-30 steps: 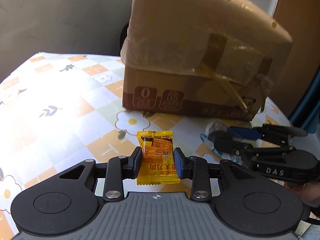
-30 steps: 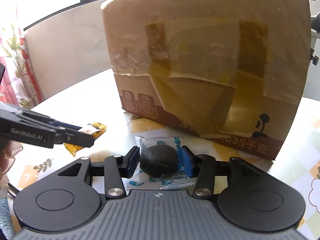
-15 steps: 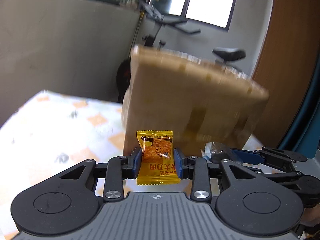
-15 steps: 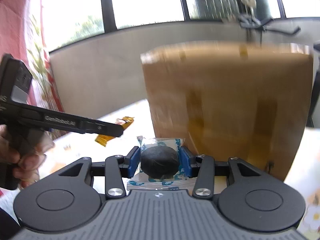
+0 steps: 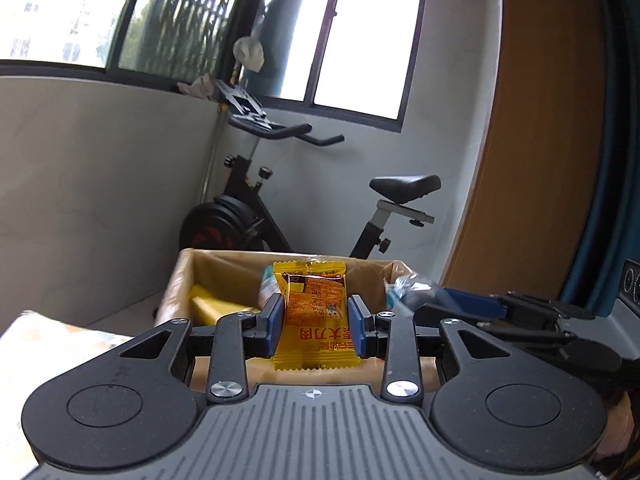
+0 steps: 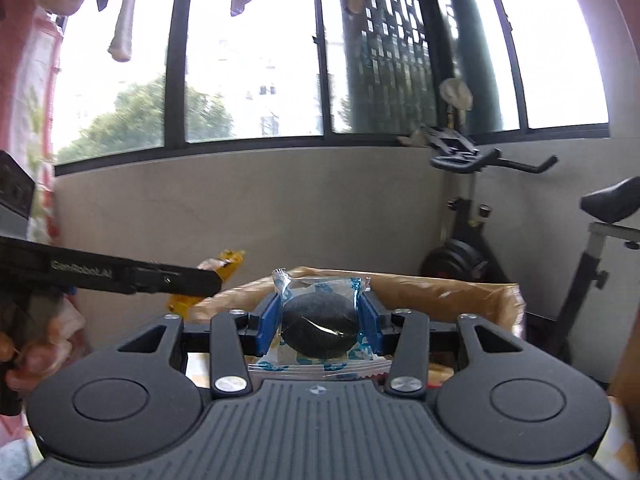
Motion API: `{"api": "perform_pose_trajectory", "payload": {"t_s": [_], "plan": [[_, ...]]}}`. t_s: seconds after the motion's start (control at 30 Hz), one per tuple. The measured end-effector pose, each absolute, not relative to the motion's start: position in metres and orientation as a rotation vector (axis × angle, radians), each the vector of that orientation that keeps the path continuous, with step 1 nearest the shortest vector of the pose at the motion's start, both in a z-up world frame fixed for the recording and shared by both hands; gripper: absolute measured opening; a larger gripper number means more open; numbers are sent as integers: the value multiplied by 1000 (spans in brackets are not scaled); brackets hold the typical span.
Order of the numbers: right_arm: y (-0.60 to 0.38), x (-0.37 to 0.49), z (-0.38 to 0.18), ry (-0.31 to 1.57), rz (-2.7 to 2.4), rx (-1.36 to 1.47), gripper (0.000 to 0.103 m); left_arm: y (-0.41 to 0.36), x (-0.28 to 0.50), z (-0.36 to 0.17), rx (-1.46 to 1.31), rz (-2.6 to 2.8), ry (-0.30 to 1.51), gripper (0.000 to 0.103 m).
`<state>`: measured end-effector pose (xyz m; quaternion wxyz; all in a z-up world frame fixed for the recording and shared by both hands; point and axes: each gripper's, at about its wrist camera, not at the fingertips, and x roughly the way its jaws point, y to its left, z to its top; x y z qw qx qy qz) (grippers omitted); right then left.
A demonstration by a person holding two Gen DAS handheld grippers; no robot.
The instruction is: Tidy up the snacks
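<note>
Windows and an exercise bike (image 5: 256,216) stand behind the open cardboard box (image 5: 180,280). My left tongs (image 5: 316,316) clamp an orange cracker packet (image 5: 314,312) above its near rim; only this view shows snacks inside. My right tongs (image 6: 320,320) clamp a dark round cake (image 6: 320,326), nearly level.

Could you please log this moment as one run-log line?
left gripper: shut on orange snack packet | right gripper: shut on dark round snack | both at open cardboard box
</note>
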<state>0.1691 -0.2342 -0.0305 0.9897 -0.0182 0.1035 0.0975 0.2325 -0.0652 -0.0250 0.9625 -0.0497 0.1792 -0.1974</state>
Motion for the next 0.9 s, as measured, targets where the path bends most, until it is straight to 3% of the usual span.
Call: {"api": "perform_pose_trajectory", "payload": {"t_s": [0.3, 0.33, 0.4, 0.43, 0.5, 0.7, 0.9], "plan": [[-256, 203, -55, 348, 53, -67, 46, -95, 287, -52, -47, -407, 475, 37], [-256, 202, -56, 354, 45, -68, 47, -93, 289, -54, -46, -406, 481, 40], [-258, 201, -54, 349, 30, -65, 49, -88, 288, -56, -54, -393, 486, 65], [-258, 198, -52, 348, 27, -60, 52, -86, 286, -56, -59, -384, 479, 73], [-257, 193, -47, 342, 16, -55, 67, -78, 280, -53, -66, -376, 465, 78], [-249, 176, -23, 295, -1, -40, 93, -66, 259, -30, -9, -317, 429, 90], [-230, 152, 4, 252, -22, -24, 103, -43, 226, 2, -35, -242, 379, 97]]}}
